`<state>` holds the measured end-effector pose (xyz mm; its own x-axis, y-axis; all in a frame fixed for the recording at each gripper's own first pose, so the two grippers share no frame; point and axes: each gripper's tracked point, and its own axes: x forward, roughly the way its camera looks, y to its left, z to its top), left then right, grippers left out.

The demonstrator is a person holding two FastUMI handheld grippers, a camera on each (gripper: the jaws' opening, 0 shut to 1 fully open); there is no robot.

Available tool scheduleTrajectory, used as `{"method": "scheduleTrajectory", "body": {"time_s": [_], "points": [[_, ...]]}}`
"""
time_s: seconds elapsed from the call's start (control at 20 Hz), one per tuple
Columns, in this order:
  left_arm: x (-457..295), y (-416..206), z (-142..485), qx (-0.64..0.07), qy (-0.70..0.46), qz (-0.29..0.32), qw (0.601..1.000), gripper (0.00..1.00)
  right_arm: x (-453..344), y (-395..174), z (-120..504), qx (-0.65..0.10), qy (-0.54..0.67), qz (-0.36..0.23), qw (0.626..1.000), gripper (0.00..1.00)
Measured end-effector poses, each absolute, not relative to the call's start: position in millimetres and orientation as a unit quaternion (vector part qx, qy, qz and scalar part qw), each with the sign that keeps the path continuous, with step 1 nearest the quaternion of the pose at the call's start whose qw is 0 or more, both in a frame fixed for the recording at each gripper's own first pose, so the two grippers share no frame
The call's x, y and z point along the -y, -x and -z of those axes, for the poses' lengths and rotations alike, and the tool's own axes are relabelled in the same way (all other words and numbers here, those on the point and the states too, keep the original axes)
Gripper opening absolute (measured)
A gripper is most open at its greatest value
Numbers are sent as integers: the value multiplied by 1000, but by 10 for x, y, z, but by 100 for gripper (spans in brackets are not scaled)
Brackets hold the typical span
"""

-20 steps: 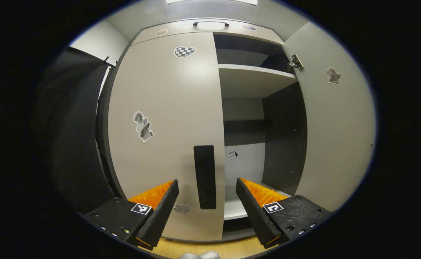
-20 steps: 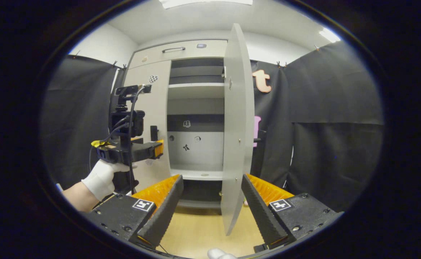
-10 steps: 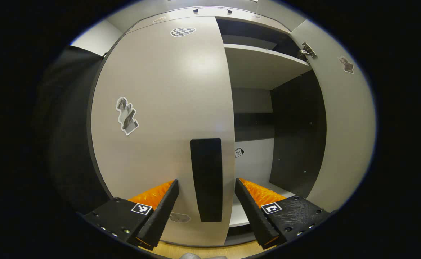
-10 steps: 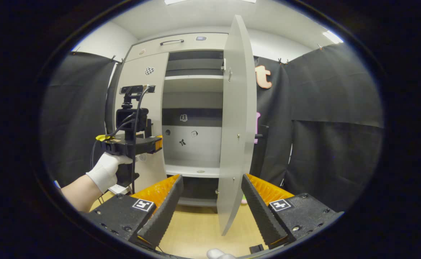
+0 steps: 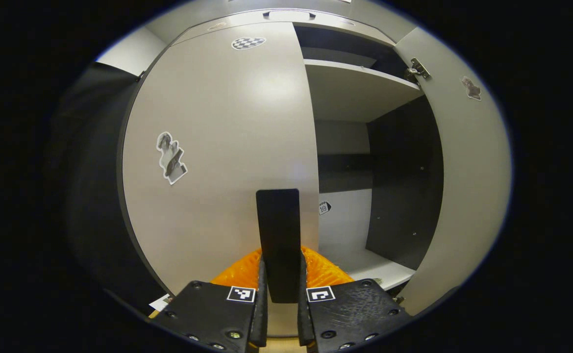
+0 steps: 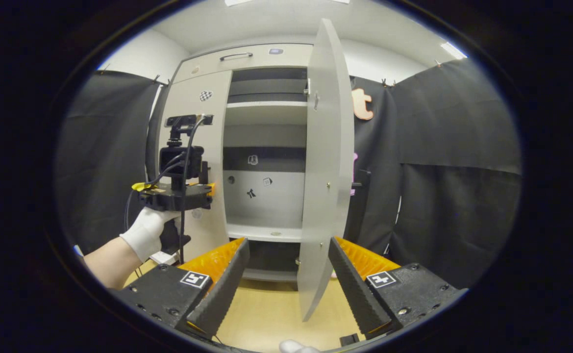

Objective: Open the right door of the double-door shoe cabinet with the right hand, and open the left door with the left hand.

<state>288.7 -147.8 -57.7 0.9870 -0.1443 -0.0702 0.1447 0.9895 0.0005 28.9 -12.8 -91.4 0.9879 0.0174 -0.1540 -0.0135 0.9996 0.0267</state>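
Now, left gripper (image 5: 279,294): at the bottom centre of the left gripper view, its fingers pressed from both sides on the dark handle (image 5: 278,235) of the left door (image 5: 217,147).
Left door: lay flat against the shoe cabinet (image 6: 247,59), unopened, across the left and centre of the left gripper view; stickers showed at its upper centre and middle left.
Left gripper seen from afar: at middle left of the right gripper view, held up against the left door by a gloved hand (image 6: 149,233), with a cable hanging from it.
Right gripper (image 6: 286,277): at the bottom of the right gripper view, fingers spread wide and holding nothing.
Right door (image 6: 326,162): swung out nearly edge-on, standing in the centre of the right gripper view, its lower edge between the wide fingers; whether either finger touched it cannot be told.
Cabinet interior: open on the right half, with a pale shelf (image 5: 350,93) in the upper part and small stickers on the back panel.
Floor (image 6: 266,314): light wood at bottom centre of the right gripper view.
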Motion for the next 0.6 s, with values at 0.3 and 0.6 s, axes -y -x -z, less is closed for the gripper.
{"method": "scheduleTrajectory", "body": {"time_s": [0.3, 0.6], "points": [[1463, -2832, 574, -37, -3, 75, 997, 6, 152, -225, 896, -74, -13, -15, 997, 99], [1414, -2696, 575, -39, -2, 85, 996, 6, 127, -136, 883, -69, -15, -28, 997, 99]]}}
